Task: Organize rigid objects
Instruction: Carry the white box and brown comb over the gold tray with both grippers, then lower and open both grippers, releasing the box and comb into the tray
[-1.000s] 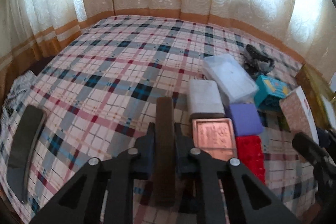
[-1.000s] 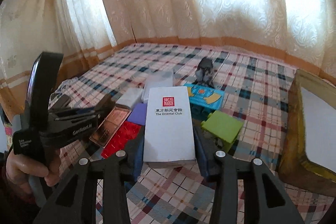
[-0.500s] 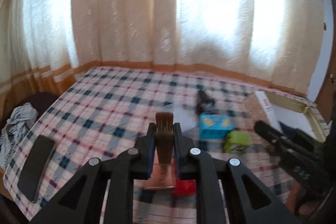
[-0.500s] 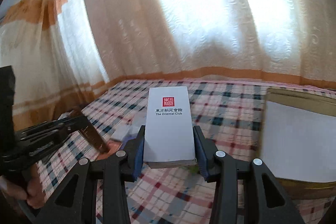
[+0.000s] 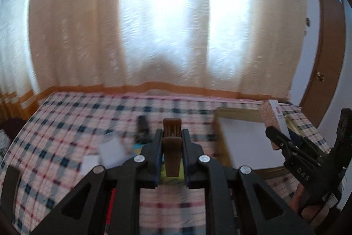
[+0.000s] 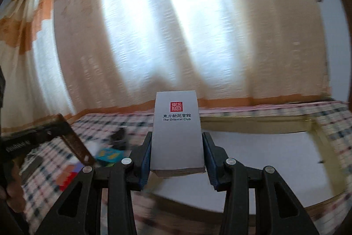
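We find the left hand-held gripper (image 5: 172,142) clamped on a thin brown slab (image 5: 172,148); the right hand-held gripper (image 6: 177,152) grips a white box (image 6: 176,131) above the bed (image 5: 72,122).

Blur and hidden parts

Small items on the bed (image 5: 66,120) smear past telling; the white box (image 6: 177,131) hides part of the tray (image 6: 259,124) behind it.

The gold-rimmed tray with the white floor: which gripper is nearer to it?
Right. The right gripper, shut on the white Oriental Club box, hangs directly over the tray. The left gripper, clamping a thin brown piece, is off to the tray's left side.
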Motion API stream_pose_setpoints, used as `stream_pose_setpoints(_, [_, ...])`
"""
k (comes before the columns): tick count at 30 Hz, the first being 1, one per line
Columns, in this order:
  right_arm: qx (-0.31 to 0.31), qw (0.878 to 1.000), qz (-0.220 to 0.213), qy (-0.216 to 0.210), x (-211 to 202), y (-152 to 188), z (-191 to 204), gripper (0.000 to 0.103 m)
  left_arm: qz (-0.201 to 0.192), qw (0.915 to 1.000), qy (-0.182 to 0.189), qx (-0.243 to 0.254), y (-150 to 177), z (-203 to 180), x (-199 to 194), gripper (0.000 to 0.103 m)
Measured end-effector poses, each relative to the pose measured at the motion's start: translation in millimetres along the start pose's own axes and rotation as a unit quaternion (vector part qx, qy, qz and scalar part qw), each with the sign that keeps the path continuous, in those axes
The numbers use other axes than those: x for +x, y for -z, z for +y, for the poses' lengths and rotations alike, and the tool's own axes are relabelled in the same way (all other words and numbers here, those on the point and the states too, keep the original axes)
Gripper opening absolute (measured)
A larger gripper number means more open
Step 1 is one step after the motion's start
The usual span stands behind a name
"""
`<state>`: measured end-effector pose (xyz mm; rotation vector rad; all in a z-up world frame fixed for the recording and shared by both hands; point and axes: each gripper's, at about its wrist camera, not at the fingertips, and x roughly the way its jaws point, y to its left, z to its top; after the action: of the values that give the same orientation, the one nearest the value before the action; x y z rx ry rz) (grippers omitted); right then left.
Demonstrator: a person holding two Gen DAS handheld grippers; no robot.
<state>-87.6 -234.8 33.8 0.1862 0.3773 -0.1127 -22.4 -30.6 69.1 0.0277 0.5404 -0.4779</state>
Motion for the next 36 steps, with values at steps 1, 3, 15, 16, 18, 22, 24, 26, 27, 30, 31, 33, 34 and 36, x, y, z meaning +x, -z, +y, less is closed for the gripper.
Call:
stream_pose_setpoints(1, [0.002, 1.0, -0.001, 0.012, -3.3, 0.1, -12.0, 0.045, -0.002, 1.0, 0.007, 0.004, -1.3, -7.6, 1.6, 0.014])
stream_pose_setpoints(3, [0.007, 0.999, -0.001, 0.033, -9.2, 0.0, -31.2, 0.045, -0.003, 0.9997, 0.02, 0.012, -4.4, -25.2, 8.6, 0.013])
stream_pose_setpoints(15, [0.015, 0.99, 0.034, 0.14, -19.0, 1.7, -120.8, 0.045, 0.042, 0.9931, 0.104, 0.034, -1.8, -129.4, 72.3, 0.014])
stream_pose_setpoints(16, [0.015, 0.989, 0.038, 0.142, -18.2, 2.7, -123.8, 0.045, 0.047, 0.9925, 0.107, 0.037, -0.2, -136.7, 78.4, 0.014])
stream_pose_setpoints(18, [0.024, 0.988, 0.048, 0.141, -14.7, 3.8, -127.9, 0.045, 0.056, 0.9914, 0.111, 0.041, 2.6, -148.0, 90.2, 0.014])
stream_pose_setpoints(22, [0.021, 0.986, 0.078, 0.145, -1.9, 6.4, -129.8, 0.045, 0.069, 0.9904, 0.112, 0.043, 9.5, -158.4, 108.5, 0.014])
stream_pose_setpoints(24, [0.029, 0.986, 0.082, 0.143, -0.1, 6.4, -132.2, 0.045, 0.067, 0.9901, 0.111, 0.053, 9.6, -161.2, 109.0, 0.014])
stream_pose_setpoints(26, [0.038, 0.985, 0.087, 0.142, 2.0, 7.2, -135.8, 0.045, 0.066, 0.9899, 0.113, 0.055, 9.8, -160.4, 109.6, 0.014])
stream_pose_setpoints(27, [0.041, 0.985, 0.089, 0.141, 2.8, 7.4, -136.7, 0.045, 0.065, 0.9899, 0.113, 0.055, 10.0, -159.5, 109.8, 0.014])
stream_pose_setpoints(30, [0.047, 0.986, 0.094, 0.132, 6.1, 8.1, -137.8, 0.046, 0.062, 0.9906, 0.106, 0.061, 11.0, -159.8, 114.3, 0.015])
stream_pose_setpoints(31, [0.048, 0.986, 0.097, 0.128, 7.4, 8.5, -137.3, 0.046, 0.062, 0.9908, 0.103, 0.063, 11.1, -159.7, 116.7, 0.016])
stream_pose_setpoints(33, [0.05, 0.986, 0.095, 0.125, 7.1, 8.5, -136.7, 0.047, 0.059, 0.9912, 0.094, 0.072, 12.1, -160.3, 119.2, 0.023])
stream_pose_setpoints(34, [0.055, 0.987, 0.092, 0.12, 6.2, 8.6, -137.5, 0.056, 0.057, 0.9915, 0.084, 0.081, 13.2, -161.2, 120.5, 0.044])
stream_pose_setpoints(36, [0.074, 0.989, 0.079, 0.103, 1.7, 8.5, -141.1, 0.069, 0.046, 0.9935, 0.065, 0.082, 13.5, -158.9, 117.4, 0.08])
